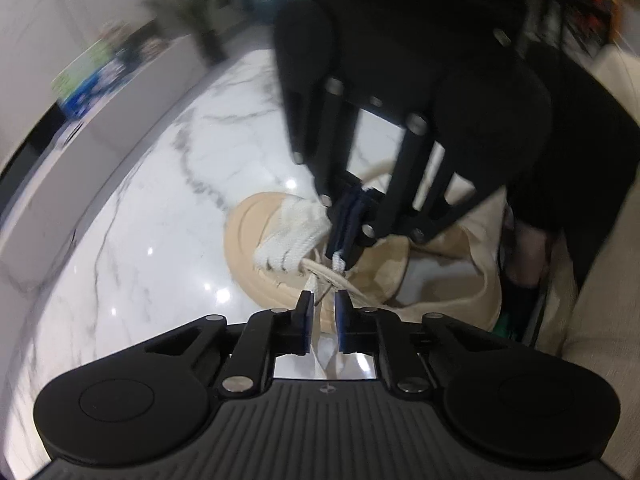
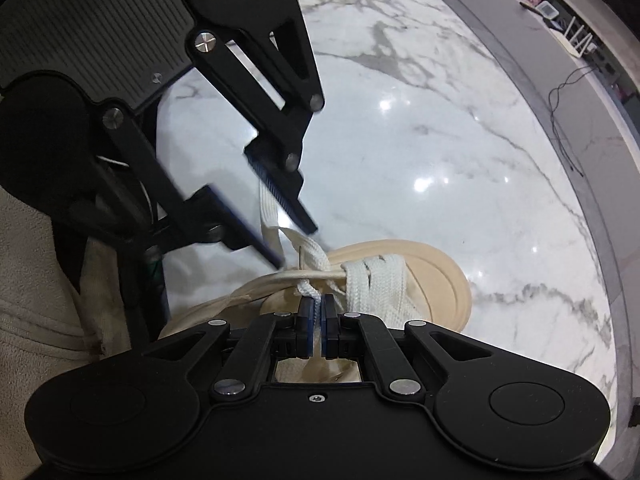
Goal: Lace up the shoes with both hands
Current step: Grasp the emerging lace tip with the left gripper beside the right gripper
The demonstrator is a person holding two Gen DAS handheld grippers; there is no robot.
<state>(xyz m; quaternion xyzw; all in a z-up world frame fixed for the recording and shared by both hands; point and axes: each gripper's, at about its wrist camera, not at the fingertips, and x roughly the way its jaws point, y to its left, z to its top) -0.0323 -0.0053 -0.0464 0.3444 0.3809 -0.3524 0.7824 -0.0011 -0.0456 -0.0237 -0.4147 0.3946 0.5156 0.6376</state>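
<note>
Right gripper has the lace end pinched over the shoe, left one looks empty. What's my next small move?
Probably close the left gripper on the lace strand lying between its parted pads, while the right gripper holds the lace end at the beige shoe.

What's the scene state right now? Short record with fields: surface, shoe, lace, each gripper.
surface: white marble table, glossy, grey veins
shoe: beige shoe lying on the table, toe pointing away from the person
lace: white lace threaded across the front of the shoe, loose ends near the opening
right gripper: shut on the lace, a short end sticking out past the fingertips
left gripper: jaws narrow but apart, a strand of lace between them, not visibly pinched
background: blurred counter with clutter
</note>
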